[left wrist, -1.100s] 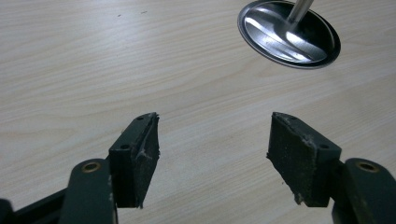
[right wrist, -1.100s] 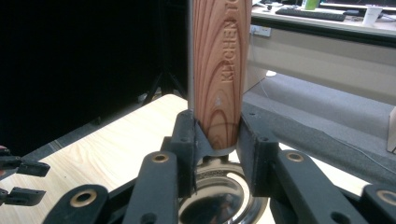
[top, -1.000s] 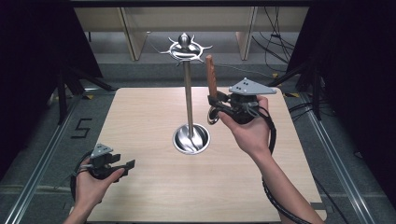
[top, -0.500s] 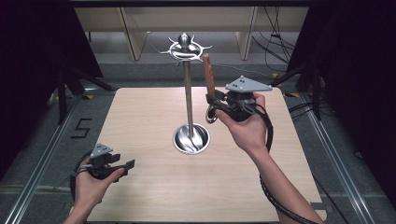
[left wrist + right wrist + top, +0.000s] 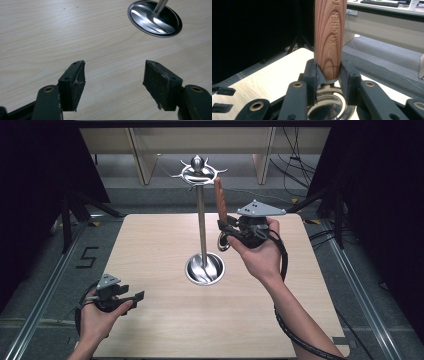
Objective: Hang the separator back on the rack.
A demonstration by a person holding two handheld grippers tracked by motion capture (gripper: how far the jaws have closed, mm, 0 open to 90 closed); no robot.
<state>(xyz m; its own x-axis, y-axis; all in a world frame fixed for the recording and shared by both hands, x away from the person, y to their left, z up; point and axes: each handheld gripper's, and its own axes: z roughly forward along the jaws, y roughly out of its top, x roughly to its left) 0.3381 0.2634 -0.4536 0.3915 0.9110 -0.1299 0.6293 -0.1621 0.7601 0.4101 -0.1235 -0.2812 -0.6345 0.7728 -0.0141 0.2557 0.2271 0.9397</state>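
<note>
The right tool (image 5: 223,229) clenched a wooden-handled utensil (image 5: 220,200) upright at frame centre, beside the metal stand (image 5: 201,227); the left tool (image 5: 131,296) sat released at lower left on the worktop (image 5: 150,245).

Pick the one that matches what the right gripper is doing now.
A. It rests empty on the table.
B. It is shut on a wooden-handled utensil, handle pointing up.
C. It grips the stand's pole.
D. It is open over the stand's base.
B: in the right gripper view the jaws of the right gripper clamp the wooden handle near its metal end, handle upright beside the stand.
</note>
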